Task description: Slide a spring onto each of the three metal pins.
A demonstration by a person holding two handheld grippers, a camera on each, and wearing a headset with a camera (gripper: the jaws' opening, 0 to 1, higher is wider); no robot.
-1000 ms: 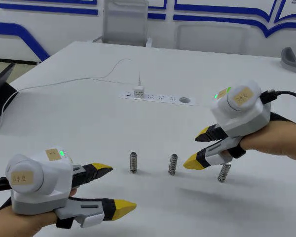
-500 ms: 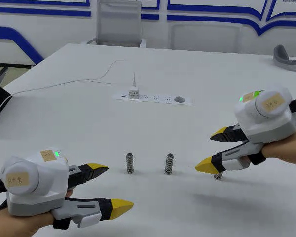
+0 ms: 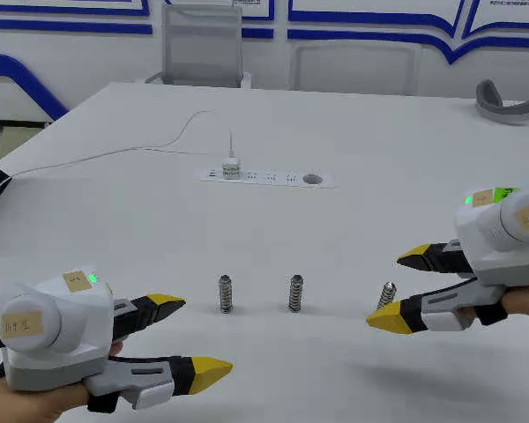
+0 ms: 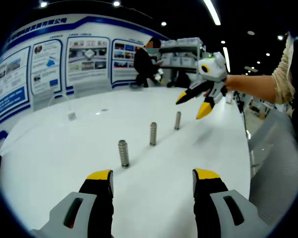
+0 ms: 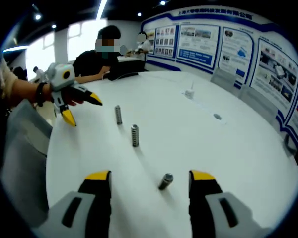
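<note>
Three short metal pins stand in a row on the white table, each with a spring around it: the left spring (image 3: pixel 225 293), the middle spring (image 3: pixel 295 293) and the right spring (image 3: pixel 386 294), which leans a little. My left gripper (image 3: pixel 187 337) hovers open at the near left, apart from the row, its yellow tips pointing at the pins. My right gripper (image 3: pixel 401 286) is open just right of the leaning spring, holding nothing. In the left gripper view the nearest spring (image 4: pixel 122 152) stands ahead of the jaws. In the right gripper view the leaning spring (image 5: pixel 165 181) lies between the fingertips.
A white power strip (image 3: pixel 266 177) with a plugged adapter and cable lies mid-table. A grey headset (image 3: pixel 507 99) rests at the far right corner. Chairs stand behind the table. People sit beyond the table edge (image 5: pixel 107 54).
My right gripper has pulled back to the right and lower, away from the right spring. The head camera tilted, so the scene shifted.
</note>
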